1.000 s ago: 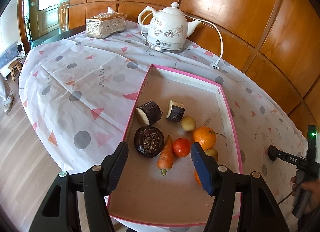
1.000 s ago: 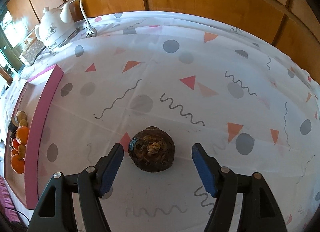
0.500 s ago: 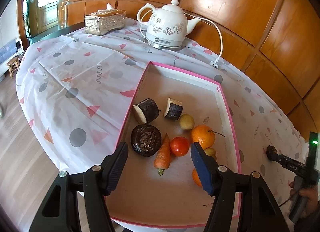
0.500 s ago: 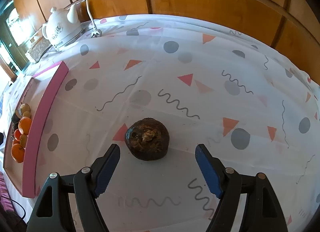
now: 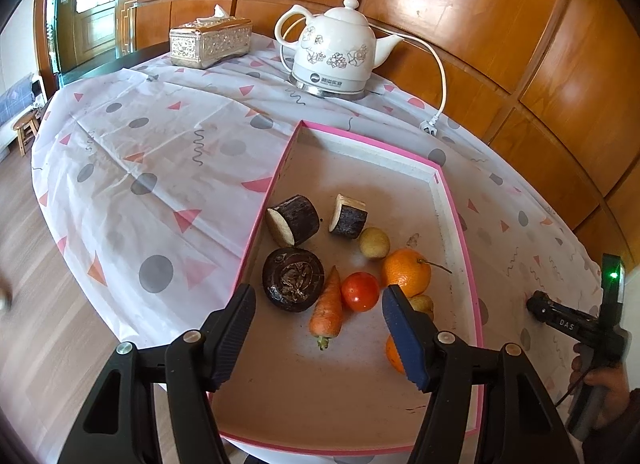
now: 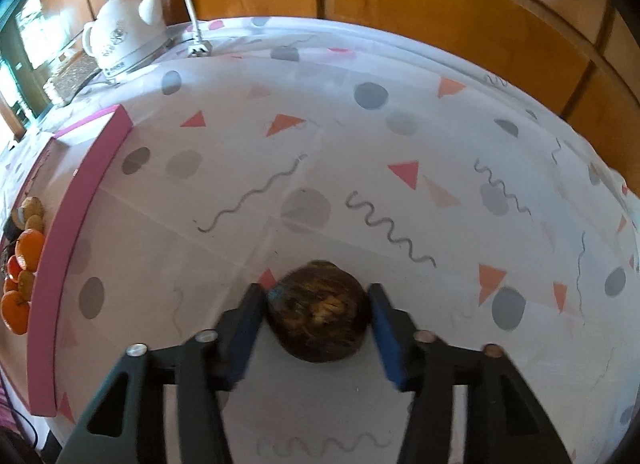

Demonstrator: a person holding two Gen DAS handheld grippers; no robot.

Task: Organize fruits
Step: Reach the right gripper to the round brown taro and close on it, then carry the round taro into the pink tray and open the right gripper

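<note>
My right gripper (image 6: 318,318) has just been closing around the dark round fruit (image 6: 319,316), pads at its sides, bound for the pink tray (image 6: 74,200); my left gripper (image 5: 318,328) hangs parted, empty.

You have a white teapot (image 5: 334,54) at the tablecloth's (image 5: 160,168) far edge, a silver tissue box (image 5: 210,42) just left of it.

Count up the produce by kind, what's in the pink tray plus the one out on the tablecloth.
Dark cut chunks: 2
Dark round bulbs: 2
Carrot: 1
Tomato: 1
Oranges: 2, one partly hidden
Small yellowish fruits: 2
Total: 10
</note>
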